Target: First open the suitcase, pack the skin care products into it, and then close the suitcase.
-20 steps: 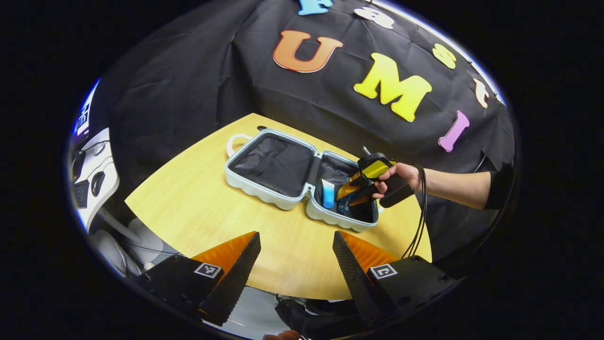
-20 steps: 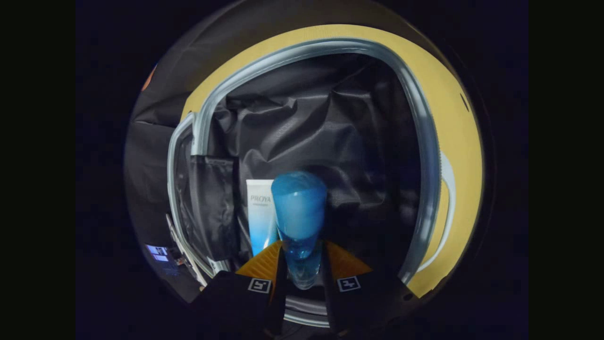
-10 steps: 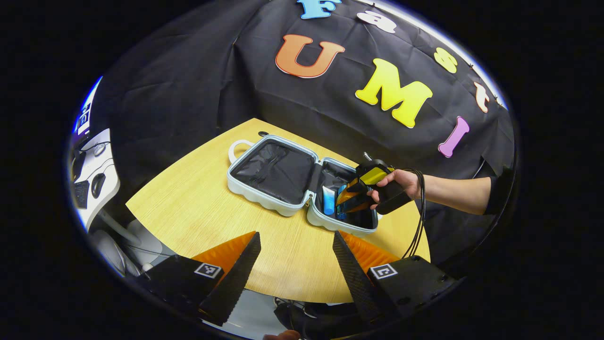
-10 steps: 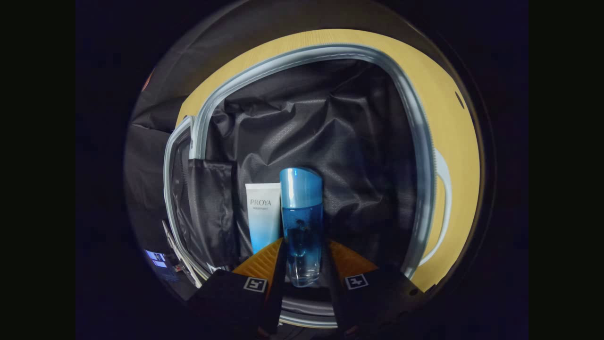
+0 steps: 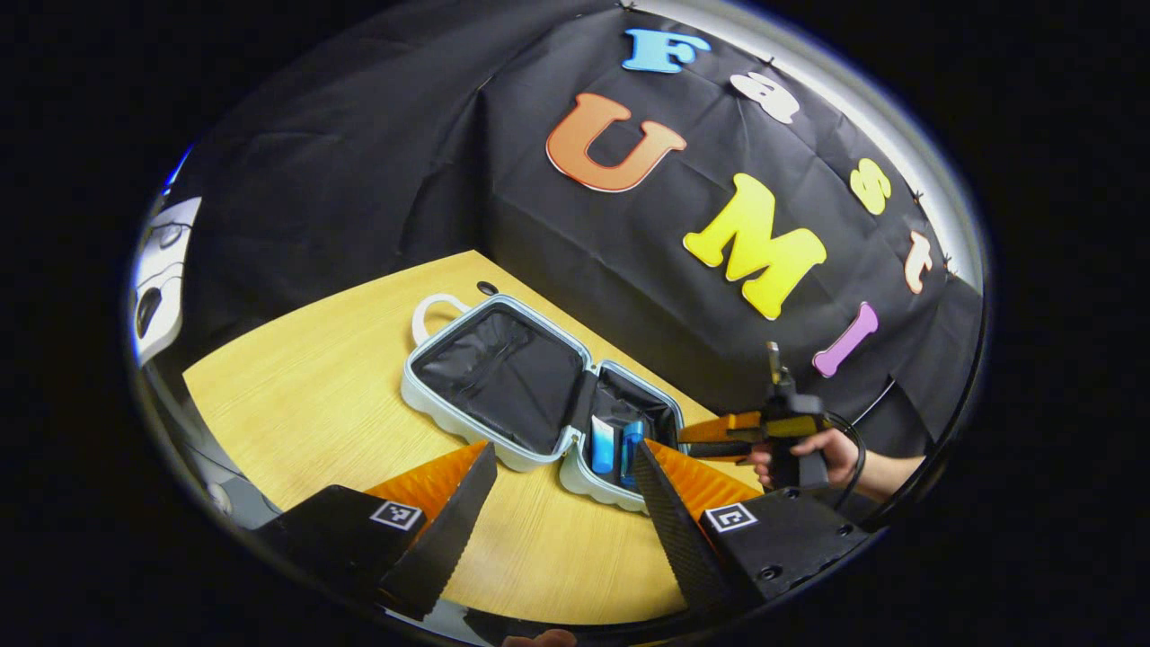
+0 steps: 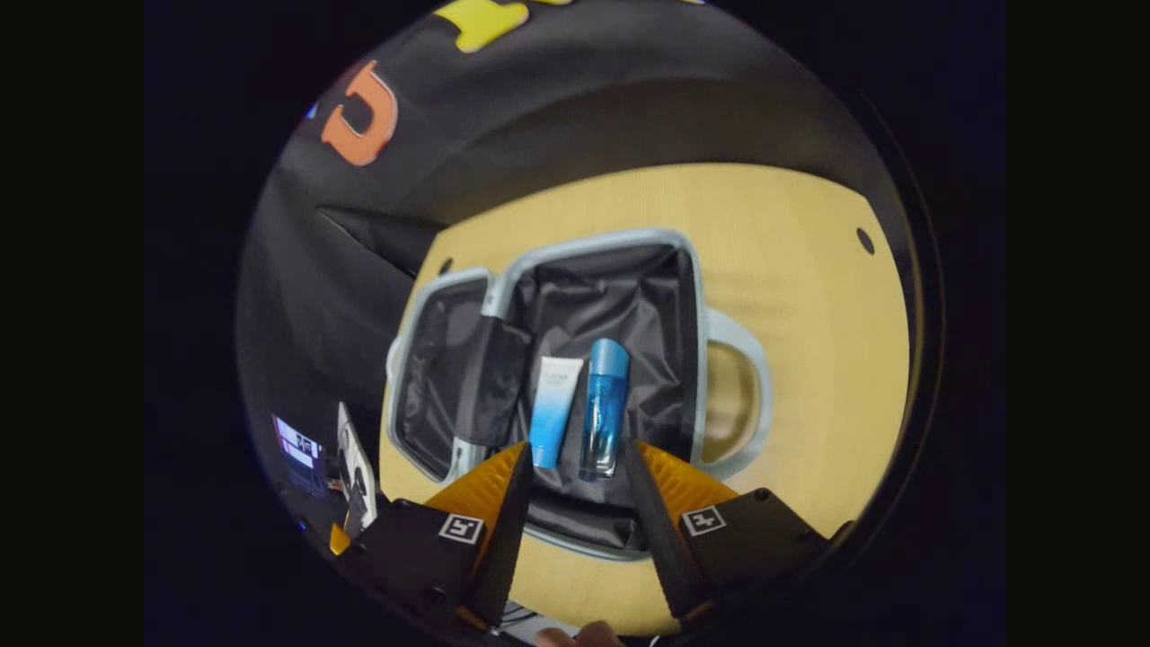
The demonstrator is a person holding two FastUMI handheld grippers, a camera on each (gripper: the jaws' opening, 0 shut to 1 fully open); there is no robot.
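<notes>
Left gripper (image 5: 561,490): my jaws are spread with nothing between them, hovering over the table (image 5: 296,404). Suitcase (image 5: 490,382) lies open flat just ahead of my tips, its lid half ahead-left and its product half straight ahead between the jaws. Handle loop (image 5: 429,310) is at the far left end of the lid half.

Tube (image 5: 602,445) and blue bottle (image 5: 631,442) lie side by side in the half nearest my right finger.

Right gripper (image 6: 570,490): jaws spread, empty, held above the case and looking down into it. Tube (image 6: 552,409) sits ahead of my left finger, blue bottle (image 6: 604,418) just beside it, dead ahead between the jaws. Both rest on the black lining, parallel and close, maybe touching; I can't tell.

In the left gripper view the right gripper (image 5: 719,436) is held roughly level by a hand (image 5: 813,458), beside the case's right end and clear of it.

Handling guess: products are packed, so closing comes next. The shell looks rigid, light and ribbed, with smooth, probably slippery plastic. The lining is soft and could snag. I'd take the lid half by its far rim or the handle loop and swing it over the hinge. The bottle looks hard and may roll if I jolt the case.
</notes>
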